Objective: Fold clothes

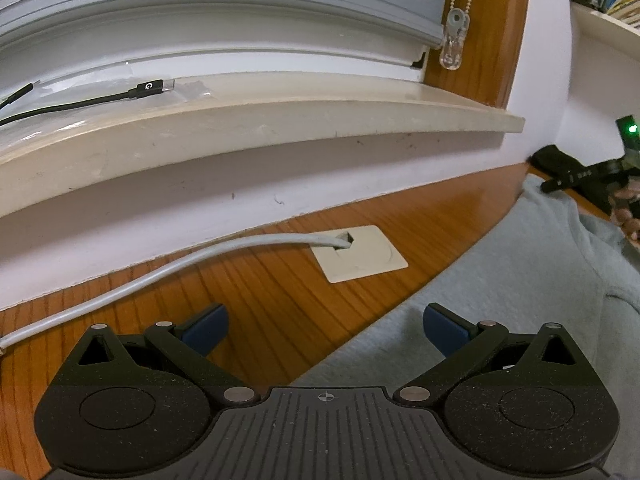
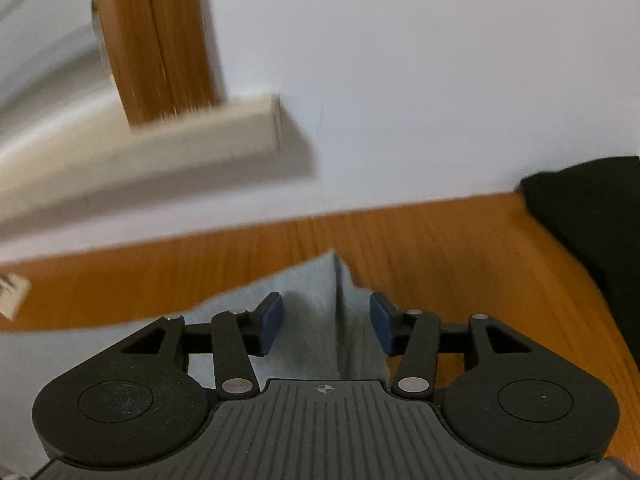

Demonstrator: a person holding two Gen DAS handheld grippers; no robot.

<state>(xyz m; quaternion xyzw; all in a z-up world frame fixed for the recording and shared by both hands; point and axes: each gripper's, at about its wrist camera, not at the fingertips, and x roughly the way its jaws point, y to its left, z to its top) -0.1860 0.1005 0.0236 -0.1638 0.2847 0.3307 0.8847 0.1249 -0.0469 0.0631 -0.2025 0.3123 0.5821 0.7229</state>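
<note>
Cloth first: pale grey-blue garment [image 2: 304, 320] lies flat on the wooden table [image 2: 440, 248], its far edge near the white wall. From my right gripper [image 2: 326, 322] I see a raised crease or corner of it standing between my blue pads [image 2: 272, 322], which sit apart on either side and do not press it. Nothing pinched there. My left gripper [image 1: 326, 326] is spread wide over the garment's near-left edge, one pad over bare wood, the other over fabric, holding nothing.

Step, as I judge it: between folds, setting up a fresh grab on a corner. Next move calls for closing the right pads on that crease and getting the left down onto an edge to match.

Further out: grey cable [image 1: 160, 272] running into a cream plate [image 1: 360, 254] in the table, windowsill [image 1: 240, 128] above, dark cloth [image 2: 592, 216] at far right.

Hard to read: right view is blurred; garment's full shape is cut off, so which fold this is I cannot tell.
</note>
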